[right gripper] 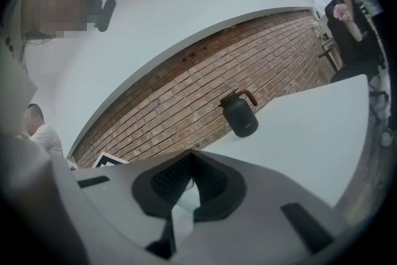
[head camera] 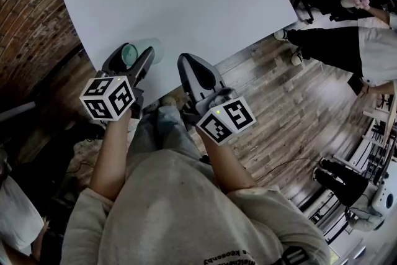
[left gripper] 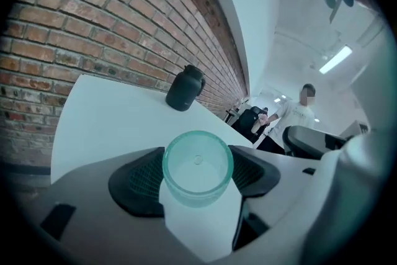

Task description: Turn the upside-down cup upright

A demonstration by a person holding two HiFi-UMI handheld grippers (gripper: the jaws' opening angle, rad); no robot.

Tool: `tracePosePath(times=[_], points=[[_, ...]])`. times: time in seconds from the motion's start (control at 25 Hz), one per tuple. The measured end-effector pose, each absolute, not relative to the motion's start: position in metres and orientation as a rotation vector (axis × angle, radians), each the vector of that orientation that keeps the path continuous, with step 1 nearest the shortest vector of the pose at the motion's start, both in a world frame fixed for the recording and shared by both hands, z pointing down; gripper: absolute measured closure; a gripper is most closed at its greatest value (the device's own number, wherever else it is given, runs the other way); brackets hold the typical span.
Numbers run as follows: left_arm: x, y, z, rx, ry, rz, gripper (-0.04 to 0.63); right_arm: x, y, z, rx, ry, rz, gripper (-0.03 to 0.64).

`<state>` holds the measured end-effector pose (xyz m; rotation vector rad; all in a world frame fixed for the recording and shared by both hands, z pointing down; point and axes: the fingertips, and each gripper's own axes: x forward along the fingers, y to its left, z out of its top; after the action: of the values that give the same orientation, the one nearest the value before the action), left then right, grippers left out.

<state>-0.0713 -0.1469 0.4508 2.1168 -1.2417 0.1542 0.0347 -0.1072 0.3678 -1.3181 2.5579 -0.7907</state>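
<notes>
Jaws of the left gripper pinching the translucent teal cup by its round sides, tipped over at the near left edge of the white surface. Just right of it, jaws of the right gripper pressed together on nothing. Likely trouble: smooth wall slipping between the pads during the turn; if released while tilted, a roll off that near edge. Dark jug far back, well clear.

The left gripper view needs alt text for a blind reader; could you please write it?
The left gripper grips a translucent teal cup between its black pads, one round end facing the camera. Beyond lie a white table, a black jug and a brick wall.
</notes>
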Motion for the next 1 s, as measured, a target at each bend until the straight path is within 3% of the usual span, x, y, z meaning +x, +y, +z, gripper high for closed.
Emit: tracePosePath(times=[1.0], points=[[-0.044,-0.154,0.481,2.288,-1.23,0.864,0.276,0.076,-0.102,0.378,-1.427,2.495,-0.791,0.611]])
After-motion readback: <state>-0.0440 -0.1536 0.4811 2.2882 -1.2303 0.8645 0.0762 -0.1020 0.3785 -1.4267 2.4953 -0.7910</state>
